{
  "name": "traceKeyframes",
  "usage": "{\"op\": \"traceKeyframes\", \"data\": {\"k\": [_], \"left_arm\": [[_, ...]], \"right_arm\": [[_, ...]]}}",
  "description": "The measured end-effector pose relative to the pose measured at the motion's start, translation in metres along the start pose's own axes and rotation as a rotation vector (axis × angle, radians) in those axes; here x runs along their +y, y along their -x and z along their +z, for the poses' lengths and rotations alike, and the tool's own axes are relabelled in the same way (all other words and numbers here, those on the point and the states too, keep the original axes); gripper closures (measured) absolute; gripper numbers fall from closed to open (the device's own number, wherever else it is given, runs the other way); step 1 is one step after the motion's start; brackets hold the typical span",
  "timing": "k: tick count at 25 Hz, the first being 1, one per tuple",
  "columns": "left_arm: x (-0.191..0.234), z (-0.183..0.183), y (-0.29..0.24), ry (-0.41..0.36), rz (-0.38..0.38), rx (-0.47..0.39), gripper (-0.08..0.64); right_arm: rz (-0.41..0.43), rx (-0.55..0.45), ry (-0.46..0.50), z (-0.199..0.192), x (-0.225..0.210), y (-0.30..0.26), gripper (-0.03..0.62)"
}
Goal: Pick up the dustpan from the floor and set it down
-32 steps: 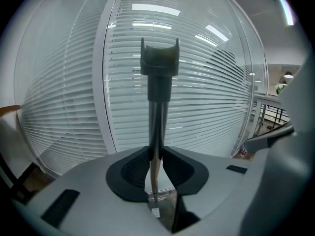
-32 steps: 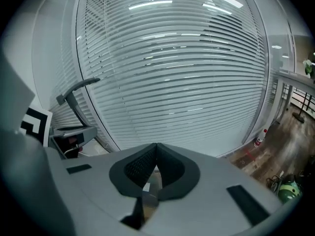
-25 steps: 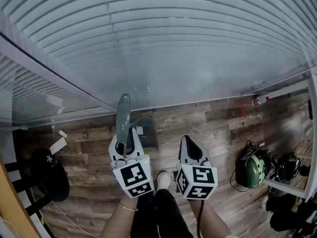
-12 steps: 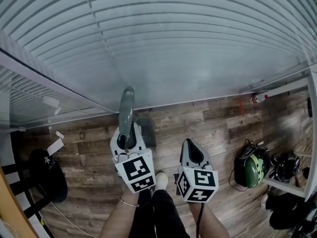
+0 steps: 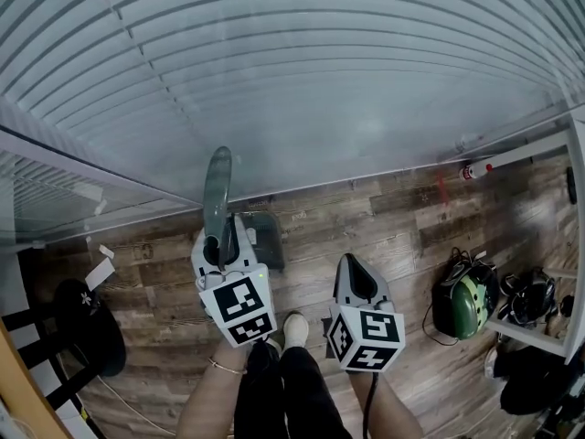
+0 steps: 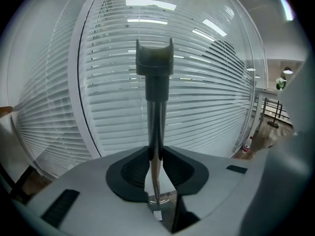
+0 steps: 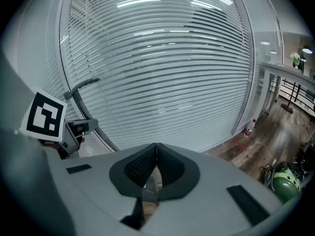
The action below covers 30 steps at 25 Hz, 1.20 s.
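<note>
We note the left hand-held gripper pinching the dustpan by its upright handle, pan low near the floor. The right hand-held gripper is pressed together, empty. We judge it light, stiff and top-swinging: grip the handle.

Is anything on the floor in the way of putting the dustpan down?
Nothing visible. The left gripper holds the dustpan by its handle, and the floor around the pan is bare wood. The shoe sits nearer the person, off to one side.
</note>
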<state>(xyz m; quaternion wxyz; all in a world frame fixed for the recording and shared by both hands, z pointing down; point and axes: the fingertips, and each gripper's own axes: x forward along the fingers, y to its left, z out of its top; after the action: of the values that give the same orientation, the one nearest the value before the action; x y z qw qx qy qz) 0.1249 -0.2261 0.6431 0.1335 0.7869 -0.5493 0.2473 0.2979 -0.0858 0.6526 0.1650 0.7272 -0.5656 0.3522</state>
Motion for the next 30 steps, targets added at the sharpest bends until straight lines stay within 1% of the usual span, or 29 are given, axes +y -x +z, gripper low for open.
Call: {"op": "traceKeyframes", "data": {"k": [2, 6, 13, 20, 30], "left_arm": [[0.000, 0.001, -0.002, 0.001, 0.003, -0.001, 0.468], [-0.001, 0.003, -0.007, 0.028, -0.002, -0.010, 0.468], [-0.002, 0.005, -0.011, 0.023, 0.001, -0.021, 0.468], [-0.002, 0.006, -0.011, 0.035, -0.002, -0.031, 0.466], [0.000, 0.004, -0.007, 0.083, -0.056, -0.028, 0.453]], "right_arm": [[-0.006, 0.003, -0.006, -0.001, -0.004, 0.000, 0.560], [-0.011, 0.010, -0.015, -0.004, -0.009, 0.000, 0.560], [-0.031, 0.027, -0.026, -0.010, -0.020, 0.000, 0.560], [-0.025, 0.023, -0.021, -0.007, -0.016, -0.002, 0.560], [-0.006, 0.014, -0.013, -0.006, -0.007, 0.000, 0.560]]}}
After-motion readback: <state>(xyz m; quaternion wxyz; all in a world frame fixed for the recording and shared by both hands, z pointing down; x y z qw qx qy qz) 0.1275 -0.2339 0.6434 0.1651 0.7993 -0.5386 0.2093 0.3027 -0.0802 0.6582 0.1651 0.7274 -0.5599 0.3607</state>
